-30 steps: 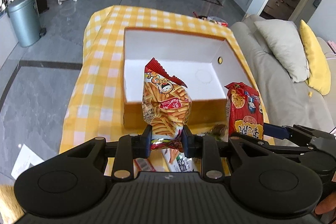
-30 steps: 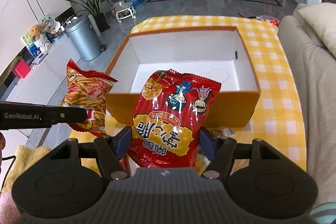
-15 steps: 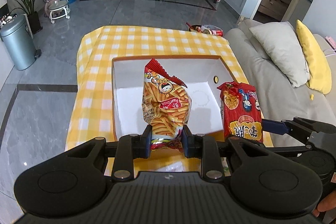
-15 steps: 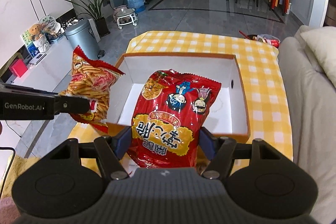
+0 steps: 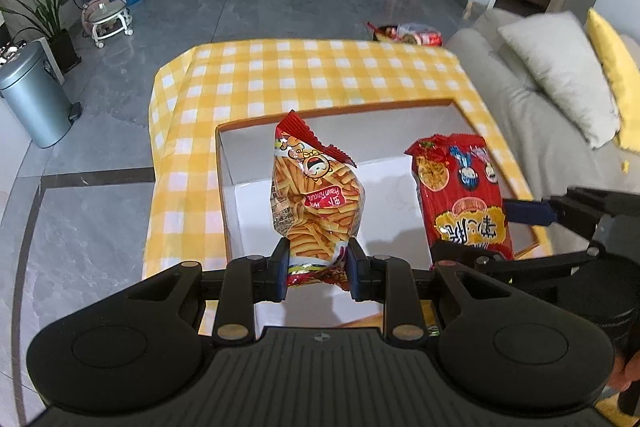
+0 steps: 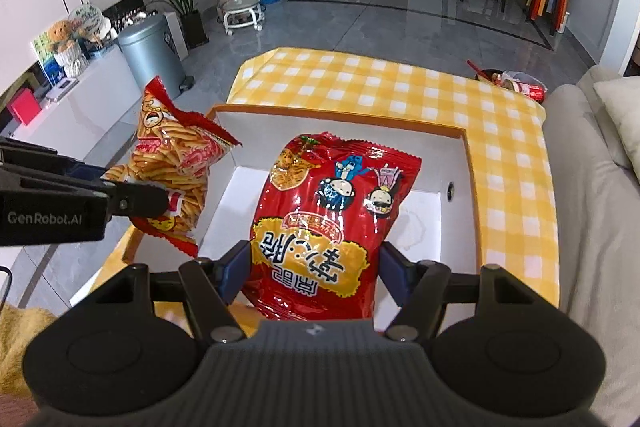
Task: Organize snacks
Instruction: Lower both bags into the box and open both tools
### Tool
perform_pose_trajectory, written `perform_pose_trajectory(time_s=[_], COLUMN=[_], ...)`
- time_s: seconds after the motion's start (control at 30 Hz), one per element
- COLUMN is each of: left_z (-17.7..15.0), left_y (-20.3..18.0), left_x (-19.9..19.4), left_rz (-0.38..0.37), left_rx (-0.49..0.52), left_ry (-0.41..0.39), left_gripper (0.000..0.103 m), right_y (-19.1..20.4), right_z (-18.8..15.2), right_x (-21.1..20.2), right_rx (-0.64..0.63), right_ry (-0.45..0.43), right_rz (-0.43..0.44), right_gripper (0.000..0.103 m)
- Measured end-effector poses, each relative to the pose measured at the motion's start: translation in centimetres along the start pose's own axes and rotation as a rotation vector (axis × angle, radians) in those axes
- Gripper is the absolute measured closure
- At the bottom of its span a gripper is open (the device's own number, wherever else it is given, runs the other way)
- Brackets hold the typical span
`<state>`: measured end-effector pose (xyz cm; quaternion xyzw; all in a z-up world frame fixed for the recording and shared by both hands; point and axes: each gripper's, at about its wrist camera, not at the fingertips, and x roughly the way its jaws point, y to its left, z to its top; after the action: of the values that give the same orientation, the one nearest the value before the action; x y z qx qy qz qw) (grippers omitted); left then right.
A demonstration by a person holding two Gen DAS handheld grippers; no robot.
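Both packets have been carried forward since the earlier frames, so that the open box [image 6: 456, 163], formerly ahead of them, is now seen beneath them. Nearest to the left wrist camera, the left hand-held gripper [image 5: 316, 273] is seen clamped on the bottom seam of the prawn-stick packet [image 5: 316, 203], its jaws drawn close together because only the flat crimped edge is pinched; the packet is thereby held upright, with its bulk hanging over the near left part of the box. Nearest to the right wrist camera, the right hand-held gripper [image 6: 312, 277] is closed on the lower part of the red noodle-snack packet [image 6: 332, 223], its jaws set wider because the full width of the packet is spanned; this packet is held over the middle of the box floor. The two packets are kept apart, side by side above the box, which is judged to allow each to be lowered into its own stretch of the white floor without one landing on the other. The box appears to hold nothing yet, and neither packet is seen to touch it. Beyond the box, the yellow checked cloth [image 5: 320, 75] covering the counter is spread, and at its far right corner, well apart from the box, a bowl with a wrapper [image 6: 516, 85] is left. A sofa [image 5: 520, 99] is seen to the right of the box.
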<state>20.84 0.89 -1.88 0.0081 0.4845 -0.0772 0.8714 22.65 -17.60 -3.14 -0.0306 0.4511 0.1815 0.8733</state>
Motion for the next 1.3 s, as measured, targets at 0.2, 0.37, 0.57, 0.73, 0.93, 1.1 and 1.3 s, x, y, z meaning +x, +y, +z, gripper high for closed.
perform_pose_trajectory(time_s=[0.2,0.37,0.57,0.73,0.93,1.1,1.3], left_z=[0.4,0.5,0.3,0.3,-0.2,-0.4,-0.2], left_y=[0.0,-0.5,-1.0,-1.1,-1.9,-1.8,-1.9], left_x=[2.9,5.1,7.6,9.5,10.8,12.1,12.2], left_rz=[0.023,0.027,0.055,0.080,0.116,0.128,0.145], left_rx=[0.076,0.144,0.227,0.277,0.361,0.388,0.386], left_ry=[0.082,0.161,0.242,0.316,0.374,0.429,0.426], left_gripper=[0.073,0.073,0.073,0.073,0.072,0.072,0.067], right_y=[0.2,0.1,-0.3,-0.8,-0.9,-1.0,-1.3], right_z=[0.9,1.3,1.5,0.9,0.1,-0.2,0.3], right_x=[3.8,6.6,9.9,12.4,14.2,15.3,16.2], right_rx=[-0.030,-0.044,-0.036,0.004,0.012,0.025,0.037], right_ry=[0.092,0.171,0.284,0.370,0.440,0.479,0.499], right_rz=[0.022,0.041,0.067,0.097,0.111,0.110,0.106], right_gripper=[0.037,0.037,0.037,0.037,0.036,0.035,0.032])
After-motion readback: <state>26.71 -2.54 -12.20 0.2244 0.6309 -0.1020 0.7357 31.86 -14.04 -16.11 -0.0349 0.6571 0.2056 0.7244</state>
